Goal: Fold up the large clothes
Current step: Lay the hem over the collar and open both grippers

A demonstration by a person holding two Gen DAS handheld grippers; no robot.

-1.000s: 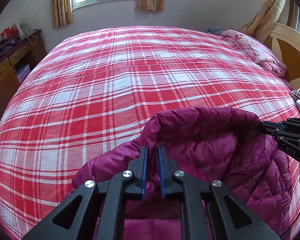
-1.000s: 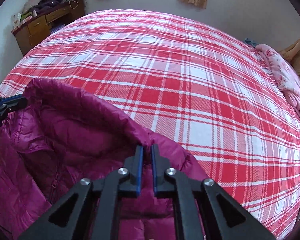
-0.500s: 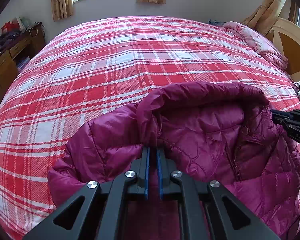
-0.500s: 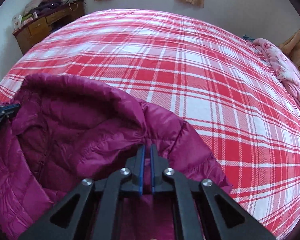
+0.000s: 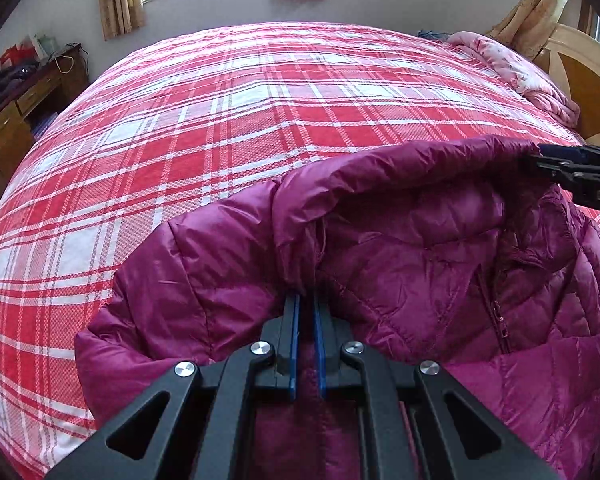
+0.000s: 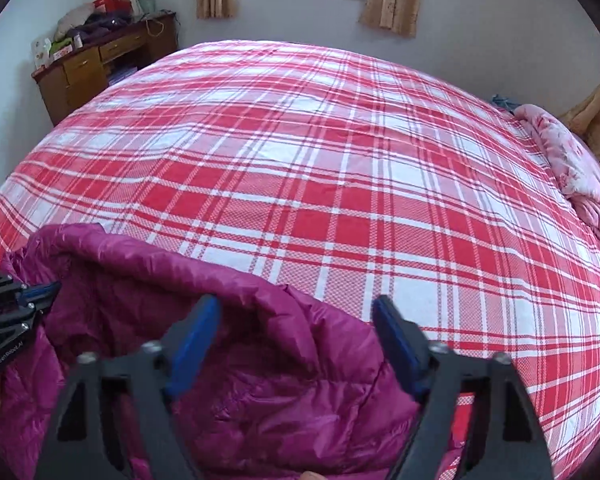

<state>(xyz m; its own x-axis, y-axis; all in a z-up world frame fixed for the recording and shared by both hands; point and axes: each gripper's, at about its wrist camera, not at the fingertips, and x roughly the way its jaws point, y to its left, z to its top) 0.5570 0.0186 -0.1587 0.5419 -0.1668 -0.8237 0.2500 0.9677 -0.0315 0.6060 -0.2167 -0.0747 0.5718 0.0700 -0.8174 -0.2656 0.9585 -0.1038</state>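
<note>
Left wrist view: the left gripper (image 5: 306,300) has its jaws clenched on a fold of the purple padded jacket (image 5: 400,280), pinching the fabric where the collar meets the shoulder, with the blue pads close together and cloth running down between them. The jacket lies on the near part of the bed (image 5: 240,128), which is covered in a red and white checked sheet; its collar stands up as a raised ridge running to the right, and its zip shows on the right half. At the right edge the right gripper (image 5: 540,162) comes in at the far end of that collar ridge, though from here I cannot tell whether it touches the cloth. A pink flowered quilt (image 5: 516,72) is bundled at the far right of the bed near a wooden headboard (image 5: 580,80), a wooden desk (image 5: 16,116) stands at the left wall, and curtains (image 5: 120,0) hang beside the window. Right wrist view: the right gripper (image 6: 296,312) has its jaws released and spread wide; they have just been closing a little, and the jacket's collar (image 6: 260,320) lies between them with neither pad pressing on it. The left gripper (image 6: 40,292) shows at the left edge, nipping the other end of the collar. The jacket fills the lower left of this view, resting on the bed
</note>
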